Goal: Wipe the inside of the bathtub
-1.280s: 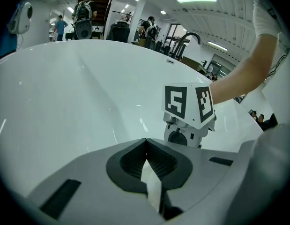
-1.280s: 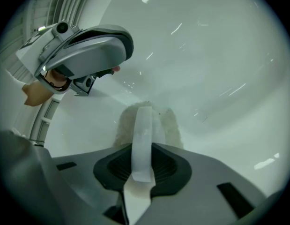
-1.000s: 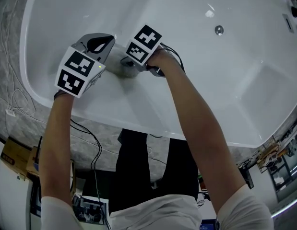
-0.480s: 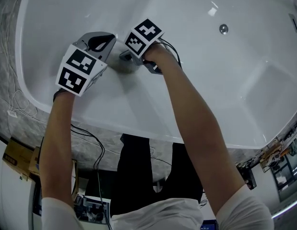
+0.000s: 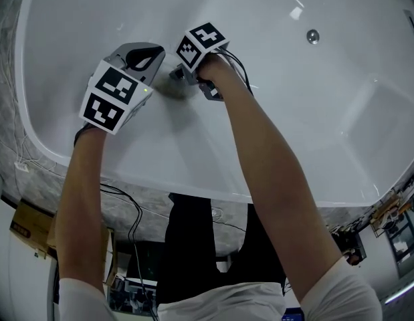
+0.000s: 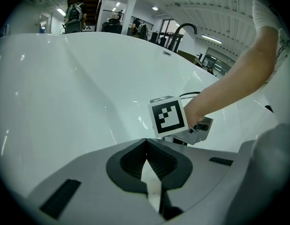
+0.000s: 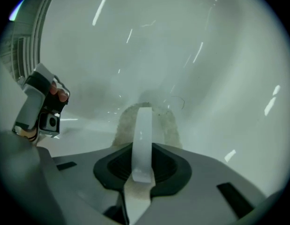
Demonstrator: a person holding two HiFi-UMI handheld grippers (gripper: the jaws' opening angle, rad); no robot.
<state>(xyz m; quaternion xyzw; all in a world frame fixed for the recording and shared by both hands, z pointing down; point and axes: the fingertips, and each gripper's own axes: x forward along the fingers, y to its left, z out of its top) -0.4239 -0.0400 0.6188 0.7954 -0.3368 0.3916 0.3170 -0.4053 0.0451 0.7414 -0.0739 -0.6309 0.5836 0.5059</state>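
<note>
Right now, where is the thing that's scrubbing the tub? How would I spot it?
Look at the sloping inside of the big white bathtub. The right tongs hold a small pad against it. It is the only rough, sandy-grey thing there, with a shiny white strip down its middle; all around it is smooth white.

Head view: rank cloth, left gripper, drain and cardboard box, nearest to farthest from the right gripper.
1. cloth, in the jaws of the right gripper.
2. left gripper, close on its left.
3. drain, upper right in the bathtub.
4. cardboard box, lower left, outside the tub.
</note>
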